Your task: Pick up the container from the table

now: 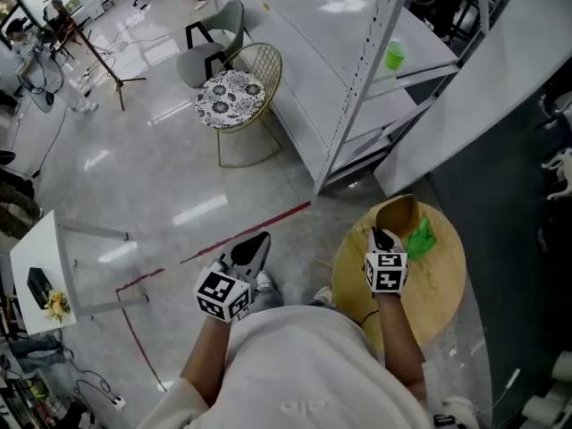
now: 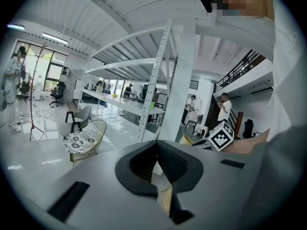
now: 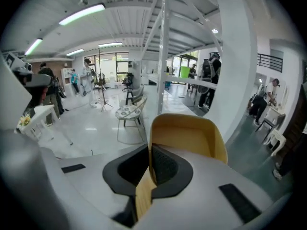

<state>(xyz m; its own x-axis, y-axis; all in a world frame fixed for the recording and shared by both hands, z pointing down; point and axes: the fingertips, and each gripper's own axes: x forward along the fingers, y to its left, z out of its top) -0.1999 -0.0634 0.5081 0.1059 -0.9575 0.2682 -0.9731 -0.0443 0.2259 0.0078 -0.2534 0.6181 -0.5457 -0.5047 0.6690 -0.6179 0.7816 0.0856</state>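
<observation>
A tan, open-topped container (image 1: 399,213) hangs above the far edge of the round wooden table (image 1: 447,289). My right gripper (image 1: 382,238) is shut on its near wall. In the right gripper view the thin wall runs between the black pads (image 3: 165,164) and the container (image 3: 187,133) stands up beyond them, lifted off the table. A crumpled green thing (image 1: 420,237) lies on the table just right of the container. My left gripper (image 1: 254,245) is over the floor to the left of the table, its jaws together with nothing in them (image 2: 156,164).
A white metal shelf frame (image 1: 357,88) stands beyond the table, with a green cup (image 1: 394,56) on a shelf. A gold wire chair (image 1: 239,96) with a patterned cushion is at the back left. A small white table (image 1: 36,257) is at far left. Red tape (image 1: 259,226) marks the floor.
</observation>
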